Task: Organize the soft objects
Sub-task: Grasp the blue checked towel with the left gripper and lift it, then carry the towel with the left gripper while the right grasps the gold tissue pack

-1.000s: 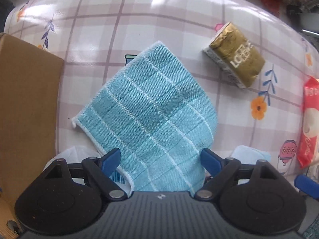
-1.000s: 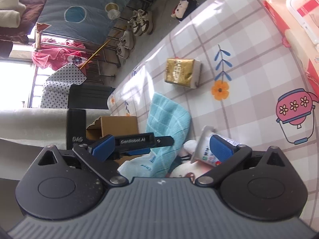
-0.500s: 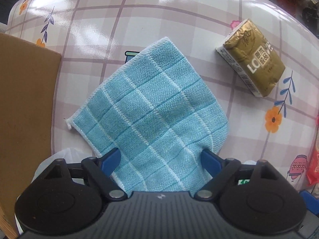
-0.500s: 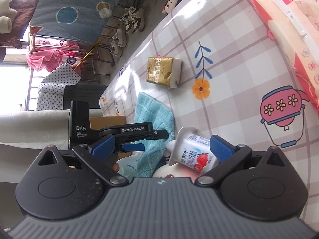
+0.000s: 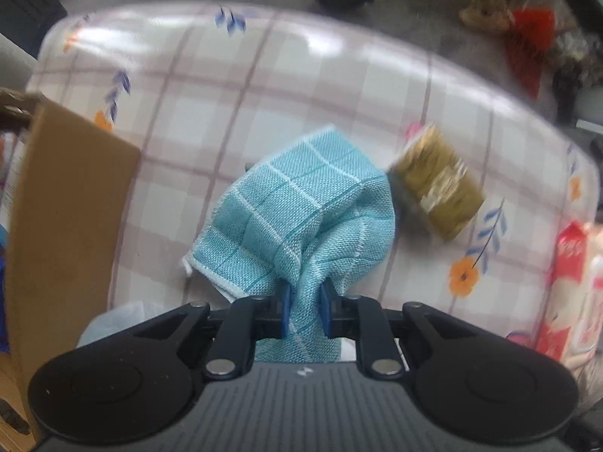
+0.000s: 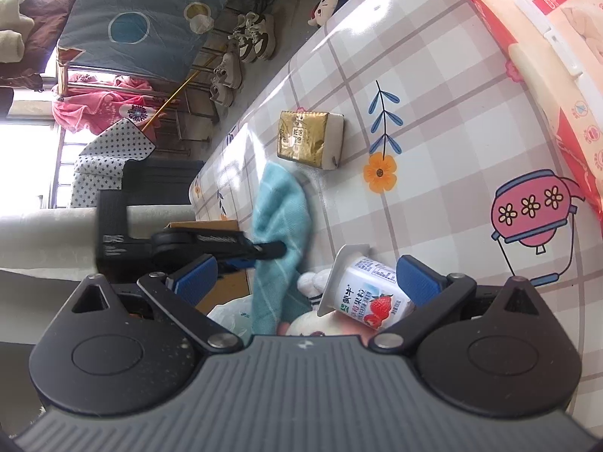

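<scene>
Where the left tool (image 5: pixel 304 310) has just closed, pinching blue checked cloth (image 5: pixel 301 207) at lower centre; right tool (image 6: pixel 305 282) open, empty.

teal checked cloth (image 5: pixel 301 218), bunched (one end pinched), draping over the plaid tablecloth (image 5: pixel 301 75)

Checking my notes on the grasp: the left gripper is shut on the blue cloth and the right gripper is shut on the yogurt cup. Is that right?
Not quite. The left gripper is shut on the blue cloth, but the right gripper is open: in the right wrist view its jaws stand wide apart, with the yogurt cup lying between them, not clamped.
</scene>
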{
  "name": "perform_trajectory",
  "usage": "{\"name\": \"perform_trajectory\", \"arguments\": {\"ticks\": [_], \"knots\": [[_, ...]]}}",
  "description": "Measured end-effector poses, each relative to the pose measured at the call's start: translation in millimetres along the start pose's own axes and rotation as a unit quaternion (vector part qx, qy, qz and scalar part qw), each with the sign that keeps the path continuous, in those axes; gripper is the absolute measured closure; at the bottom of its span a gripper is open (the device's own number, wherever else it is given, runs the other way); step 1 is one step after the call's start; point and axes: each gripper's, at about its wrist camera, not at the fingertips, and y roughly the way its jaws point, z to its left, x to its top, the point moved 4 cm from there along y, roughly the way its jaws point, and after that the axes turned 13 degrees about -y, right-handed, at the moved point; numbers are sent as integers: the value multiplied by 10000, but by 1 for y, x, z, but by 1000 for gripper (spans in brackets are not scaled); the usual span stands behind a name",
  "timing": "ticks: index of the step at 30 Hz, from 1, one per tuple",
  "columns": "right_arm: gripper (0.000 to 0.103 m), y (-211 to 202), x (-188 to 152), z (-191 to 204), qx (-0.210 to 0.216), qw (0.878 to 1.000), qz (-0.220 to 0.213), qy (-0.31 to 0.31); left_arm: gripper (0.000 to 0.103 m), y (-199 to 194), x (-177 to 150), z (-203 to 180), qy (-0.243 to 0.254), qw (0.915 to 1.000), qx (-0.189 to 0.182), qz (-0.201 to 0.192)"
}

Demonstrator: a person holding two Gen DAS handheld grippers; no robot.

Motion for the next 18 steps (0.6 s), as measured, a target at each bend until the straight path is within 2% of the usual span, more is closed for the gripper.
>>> {"name": "perform_trajectory", "arguments": {"ticks": [2, 4, 8, 11, 13, 15, 18], "knots": [[1, -1, 0, -1, -5, 10000, 10, 10, 87, -25, 12, 0, -149, 9984, -292, -461], [1, -1, 0, -3, -6, 10000, 23, 20, 87, -48, 27, -2, -291, 9934, -569, -955], [1, 0, -1, -5, -1, 10000, 47, 39, 87, -85, 44, -4, -502, 9741, -1084, -1920], [1, 1, -1, -6, 1, 10000, 54, 52, 87, -98, 48, -5, -731, 9628, -1364, -2215], [1, 2, -2, -7, 1, 10000, 58, 75, 87, -98, 44, -4, -859, 9588, -1548, -2222], [1, 4, -3, -9, 5, 9999, 64, 111, 87, -87, 27, -5, -779, 9622, -1501, -2135], [1, 4, -2, -10, -2, 9999, 61, 150, 86, -52, 3, -6, -438, 9782, -995, -1770]]}}
